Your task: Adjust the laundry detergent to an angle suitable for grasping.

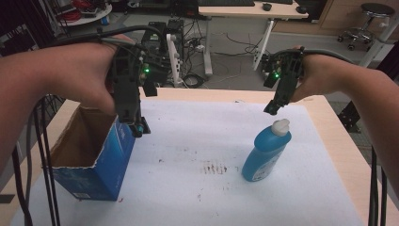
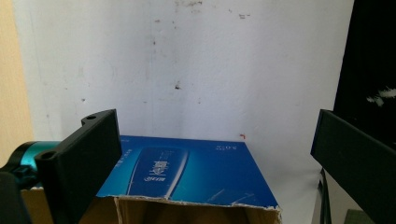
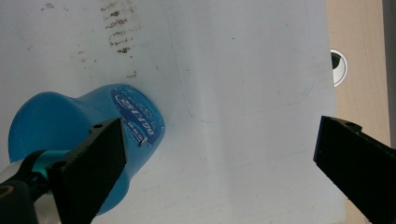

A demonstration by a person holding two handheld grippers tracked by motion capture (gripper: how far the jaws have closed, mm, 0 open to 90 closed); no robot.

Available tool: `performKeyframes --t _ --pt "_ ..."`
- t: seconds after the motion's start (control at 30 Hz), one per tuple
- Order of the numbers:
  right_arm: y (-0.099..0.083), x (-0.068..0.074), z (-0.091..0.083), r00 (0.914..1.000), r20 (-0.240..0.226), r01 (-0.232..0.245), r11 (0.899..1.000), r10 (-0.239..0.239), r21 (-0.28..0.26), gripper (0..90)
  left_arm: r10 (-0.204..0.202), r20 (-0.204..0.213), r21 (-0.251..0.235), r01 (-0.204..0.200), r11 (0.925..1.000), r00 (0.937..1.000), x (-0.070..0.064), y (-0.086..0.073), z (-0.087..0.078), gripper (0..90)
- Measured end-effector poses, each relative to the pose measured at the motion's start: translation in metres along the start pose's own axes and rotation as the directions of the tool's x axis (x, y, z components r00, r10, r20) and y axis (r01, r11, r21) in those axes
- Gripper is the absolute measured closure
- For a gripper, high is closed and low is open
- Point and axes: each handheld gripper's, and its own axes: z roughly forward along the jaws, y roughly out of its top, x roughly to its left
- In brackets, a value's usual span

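- At the left of the counter, an open blue carton stood on the white sheet, its torn top edge facing up and its brown inside exposed.
- The left hand-held gripper was held just above the carton's right wall, its jaws spread wide and nothing between them; in the left gripper view the carton's printed blue side was seen below the parted jaws.
- The step in hand was judged to be an approach: both tools were raised over their things, and no grasp had been made.
- Right of centre, a blue bottle with a white cap stood upright but leaning a little, well apart from the carton.
- The right hand-held gripper was poised just above and beyond the cap, released, with its jaws wide apart; in the right gripper view the bottle lay off toward the left jaw rather than between the two.
- The next move was judged to call for the right tool to be centred over the bottle's neck or body, lowered and closed, while the carton was steadied by the left.
- The carton's bottom and any contents were hidden by its walls.
- The print on the bottle's label was too small to be read.
- Whether the left tool's tip touched the carton's rim could not be told.
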Motion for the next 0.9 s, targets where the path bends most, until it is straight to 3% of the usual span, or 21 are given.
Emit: performKeyframes --t 0.4,0.57,0.9 --pt "-0.008 0.000 -0.005 0.9997 0.021 -0.011 1.000 0.011 0.000 1.9 -0.003 -0.001 0.004 0.003 1.0000 1.0000 -0.001 0.002 0.001 1.7" --pt "-0.028 -0.005 -0.011 0.9980 0.043 -0.046 0.999 0.046 0.009 1.9 -0.021 0.004 0.005 0.021 0.9998 0.9998 -0.002 0.003 0.003 1.7" --pt "-0.078 -0.009 -0.016 0.9910 0.061 -0.120 0.993 0.119 0.011 1.9 -0.047 0.019 -0.078 0.049 0.9958 0.9987 -0.008 0.009 0.004 1.7"
